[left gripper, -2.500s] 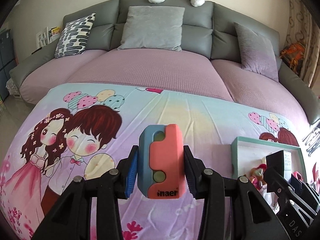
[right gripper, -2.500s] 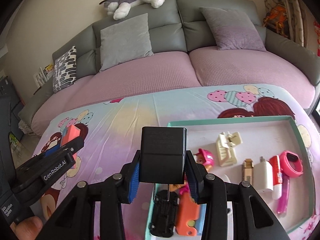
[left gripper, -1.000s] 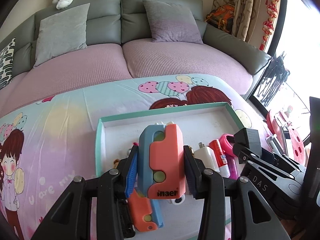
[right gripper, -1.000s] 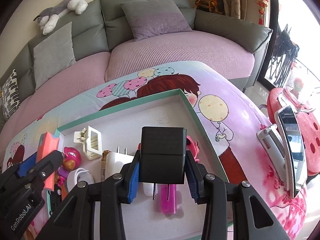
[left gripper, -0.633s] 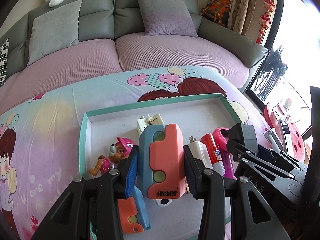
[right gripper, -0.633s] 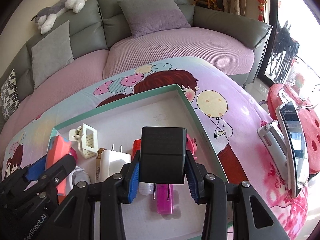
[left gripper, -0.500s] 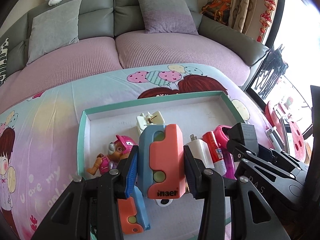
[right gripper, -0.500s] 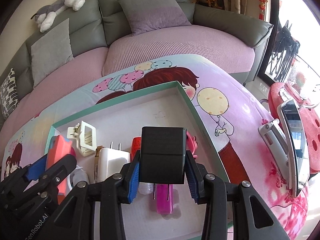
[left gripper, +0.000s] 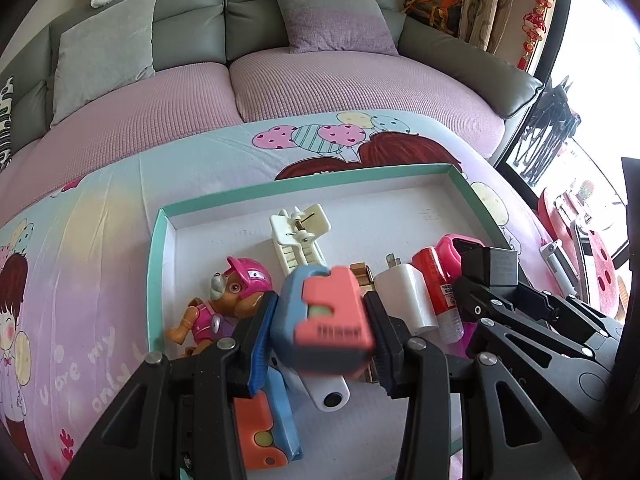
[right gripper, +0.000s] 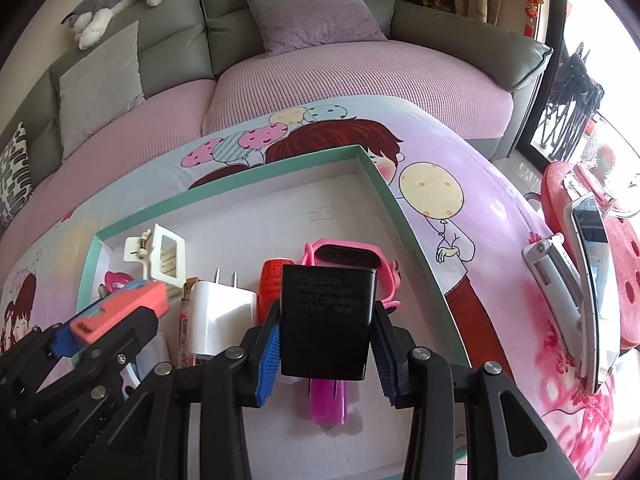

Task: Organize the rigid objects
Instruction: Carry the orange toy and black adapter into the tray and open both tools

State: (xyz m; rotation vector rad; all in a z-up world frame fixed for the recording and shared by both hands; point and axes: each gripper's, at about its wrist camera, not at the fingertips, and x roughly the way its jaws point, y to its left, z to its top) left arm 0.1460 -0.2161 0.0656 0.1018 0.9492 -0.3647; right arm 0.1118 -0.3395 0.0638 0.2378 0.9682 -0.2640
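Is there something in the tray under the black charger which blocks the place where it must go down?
Yes. Below the black charger in the right gripper lie a magenta tube and a pink watch; bare tray floor lies farther back.

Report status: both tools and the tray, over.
Left tool shut on coral-blue toy, tilting. Right tool shut on black adapter. Both over teal tray; toys crowd beneath.

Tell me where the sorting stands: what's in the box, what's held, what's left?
Done: the white charger, cream clip, pup figure and pink watch lie in the teal box.
In hand: the left gripper holds a tilted, blurred coral-and-blue toy and the right gripper a black adapter, both over the box.
Left: set both down.
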